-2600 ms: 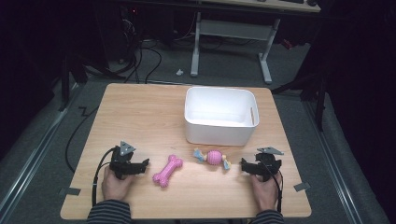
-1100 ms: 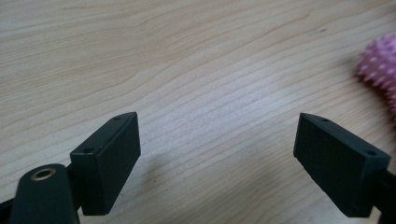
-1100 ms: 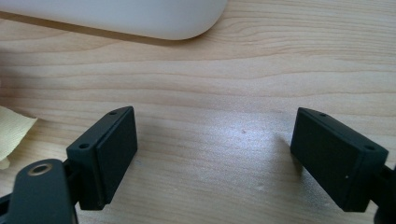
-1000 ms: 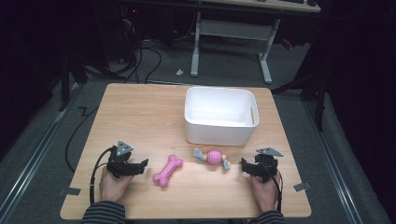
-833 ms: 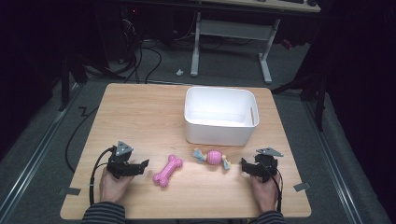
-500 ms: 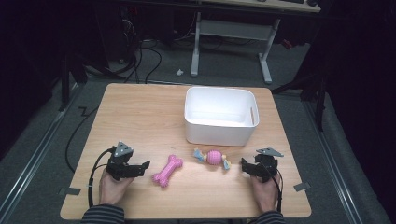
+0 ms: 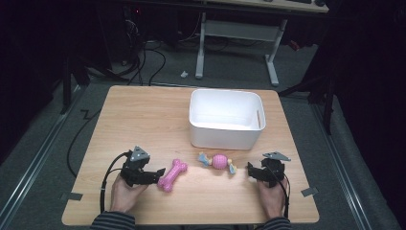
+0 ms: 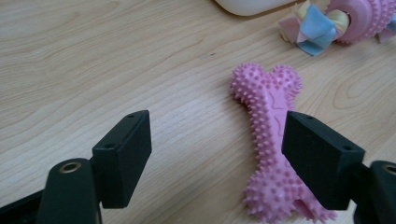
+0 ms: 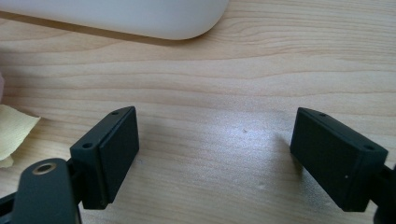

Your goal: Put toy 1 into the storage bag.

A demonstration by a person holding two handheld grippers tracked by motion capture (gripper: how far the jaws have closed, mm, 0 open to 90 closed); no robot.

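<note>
Since the earliest frame the left gripper [image 7: 158, 174] has shifted slightly toward the near edge of the tabletop [image 7: 143, 115]; the right gripper [image 7: 250, 169] and the loose items hold their positions.

Left gripper: jaws spread wide, nothing held. The pink spiked bone toy [image 7: 172, 175] lies just ahead of it on the tabletop. The left gripper view shows the bone [image 8: 273, 140] lying off to one side of the gap, with one jaw overlapping its lower end in the picture; whether they touch cannot be told. Bare wood fills the gap beside it.

Right gripper: jaws also spread wide and empty, with bare wood between them in the right gripper view. The pink ball toy with cloth tails [image 7: 218, 162] lies just beyond its tips, between the two grippers and apart from the bone.

A white bin [image 7: 225, 139] stands further out, beyond both toys, nearer the right gripper. Nothing lies between either gripper and its nearest toy.

The high view gives the full layout. The left gripper view adds the bone's spiked surface and the ball toy's blue, pink and yellow cloth [image 8: 310, 28]. The right gripper view adds a yellow cloth edge [image 9: 11, 133] at the side and the bin's rounded lower corner [image 9: 140, 18] ahead.
</note>
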